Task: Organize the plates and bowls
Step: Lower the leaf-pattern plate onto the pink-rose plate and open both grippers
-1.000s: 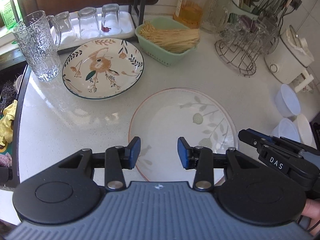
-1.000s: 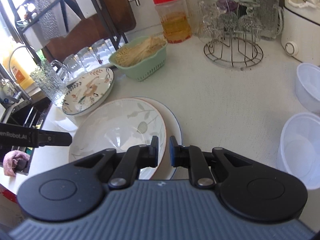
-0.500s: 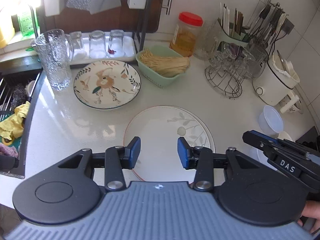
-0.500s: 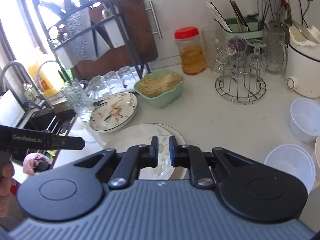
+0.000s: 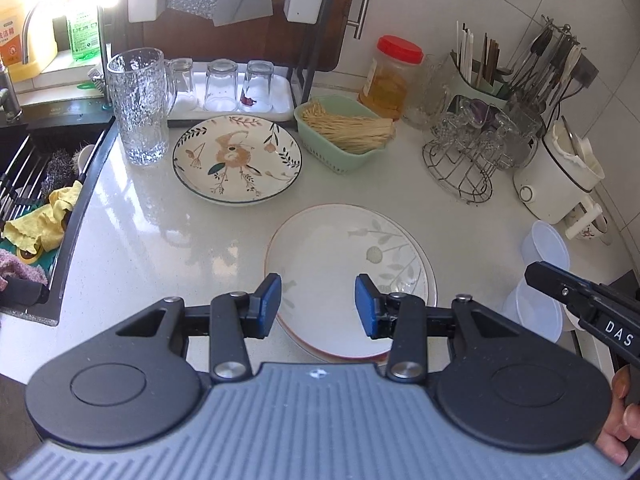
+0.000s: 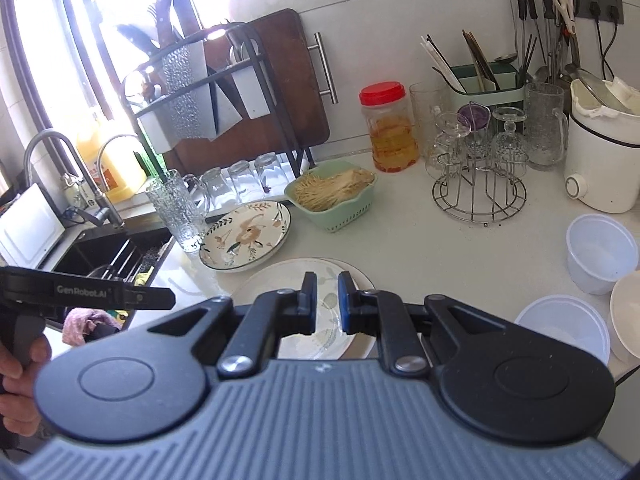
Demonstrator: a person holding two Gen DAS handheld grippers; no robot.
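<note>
While both grippers hang empty above the white surface (image 5: 168,240), left gripper (image 5: 316,306) jaws spread wide and right gripper (image 6: 325,304) jaws nearly closed, risk lies ahead: the white leaf-patterned plates (image 5: 344,264) are stacked off-centre near the front edge, the round floral-patterned ceramic plate (image 5: 237,159) sits just beside the tall textured glass pitcher (image 5: 138,106), and a careless rim grasp could slide or chip either.

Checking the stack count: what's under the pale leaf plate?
Another plate lies under the leaf plate; only its rim shows along the right and near edges. Its face is covered, and anything beneath it cannot be seen.
</note>
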